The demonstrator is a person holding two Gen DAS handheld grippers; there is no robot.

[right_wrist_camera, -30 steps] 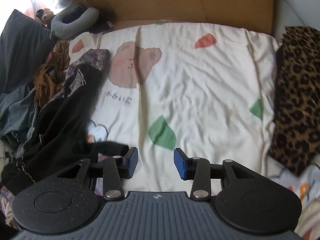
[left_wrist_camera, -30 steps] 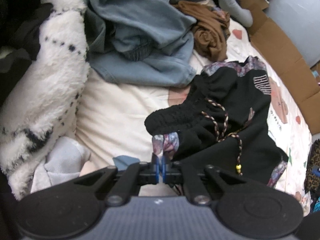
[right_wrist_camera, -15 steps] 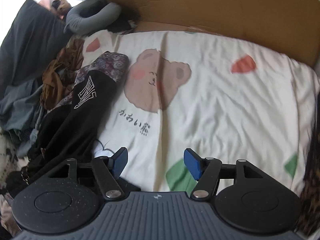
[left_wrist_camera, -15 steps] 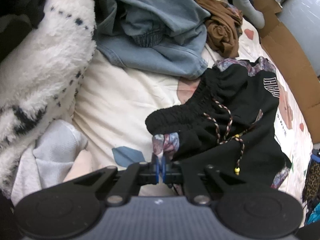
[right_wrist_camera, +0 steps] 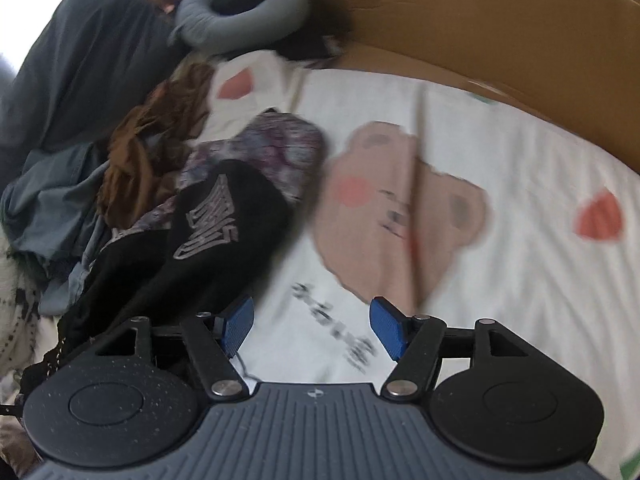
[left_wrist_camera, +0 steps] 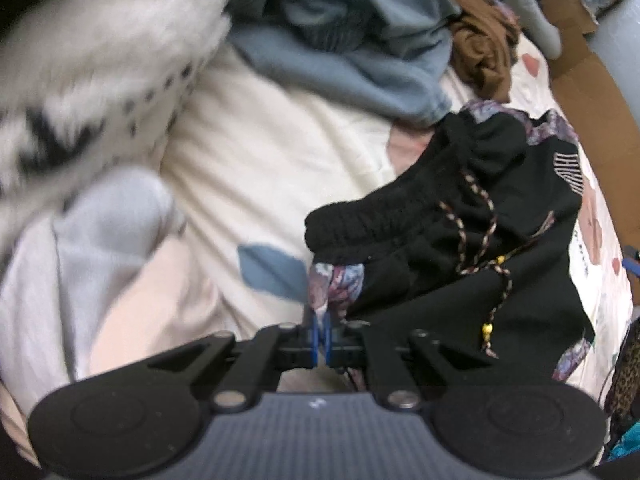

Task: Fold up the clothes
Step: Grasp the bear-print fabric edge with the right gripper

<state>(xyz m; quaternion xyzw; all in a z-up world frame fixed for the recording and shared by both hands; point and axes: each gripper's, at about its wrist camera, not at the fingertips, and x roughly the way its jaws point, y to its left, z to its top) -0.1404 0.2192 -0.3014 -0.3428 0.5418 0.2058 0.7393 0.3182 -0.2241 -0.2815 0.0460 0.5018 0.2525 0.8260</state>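
A pair of black shorts (left_wrist_camera: 472, 240) with floral trim, an elastic waistband and a braided drawstring lies bunched on the cream bear-print sheet (left_wrist_camera: 256, 168). My left gripper (left_wrist_camera: 321, 338) is shut on the floral edge of the shorts near the waistband. In the right wrist view the shorts (right_wrist_camera: 208, 232) lie at the left, showing a grey logo. My right gripper (right_wrist_camera: 312, 326) is open and empty above the sheet (right_wrist_camera: 500, 288), just right of the shorts' edge.
A blue-grey garment (left_wrist_camera: 352, 52), a brown garment (left_wrist_camera: 484, 52) and a white fluffy spotted garment (left_wrist_camera: 92, 72) lie behind and left. A pale garment (left_wrist_camera: 80, 260) lies at the near left. A cardboard wall (right_wrist_camera: 500, 32) and a grey neck pillow (right_wrist_camera: 240, 20) border the bed.
My left gripper has kept its hold on the shorts while shifting left and back. My right gripper has swung left toward the shorts and opened wider.
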